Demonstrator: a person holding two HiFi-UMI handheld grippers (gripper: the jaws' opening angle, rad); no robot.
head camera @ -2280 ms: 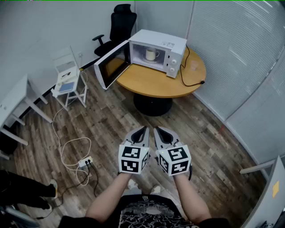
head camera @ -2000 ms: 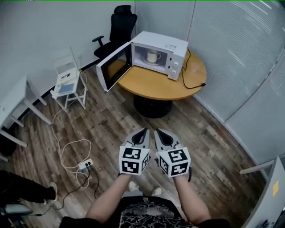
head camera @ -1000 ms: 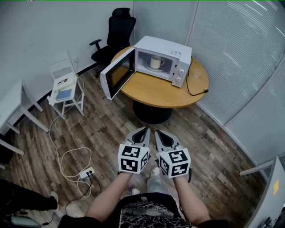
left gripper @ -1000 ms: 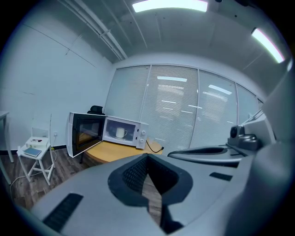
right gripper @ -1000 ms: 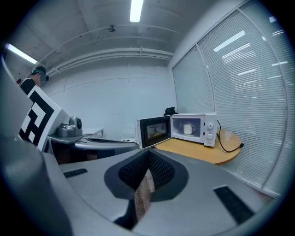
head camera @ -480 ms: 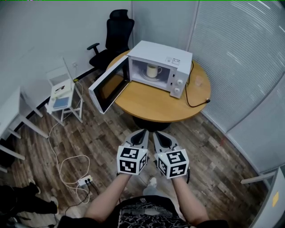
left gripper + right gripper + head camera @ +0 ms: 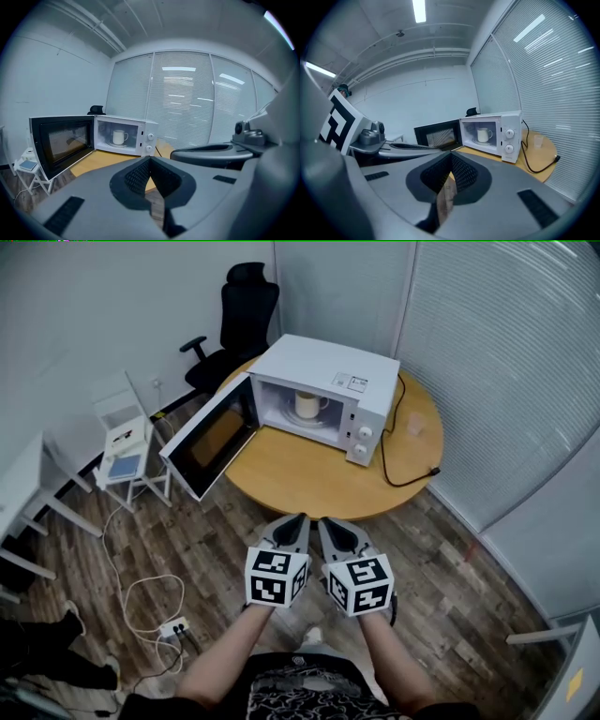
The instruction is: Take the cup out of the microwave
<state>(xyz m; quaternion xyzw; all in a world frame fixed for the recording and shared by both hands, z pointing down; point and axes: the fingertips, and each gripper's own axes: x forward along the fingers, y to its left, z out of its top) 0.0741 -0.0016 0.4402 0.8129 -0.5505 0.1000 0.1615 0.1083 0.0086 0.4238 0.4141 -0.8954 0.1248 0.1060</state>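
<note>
Cup [image 7: 307, 405] sits inside the microwave [image 7: 323, 364], whose door [image 7: 208, 439] hangs open, on the round table [image 7: 300, 479]. Left gripper [image 7: 298, 519] and right gripper [image 7: 325, 522] are both closed and empty, well apart from it. Reaching in, grasping and lifting out all remain.
</note>
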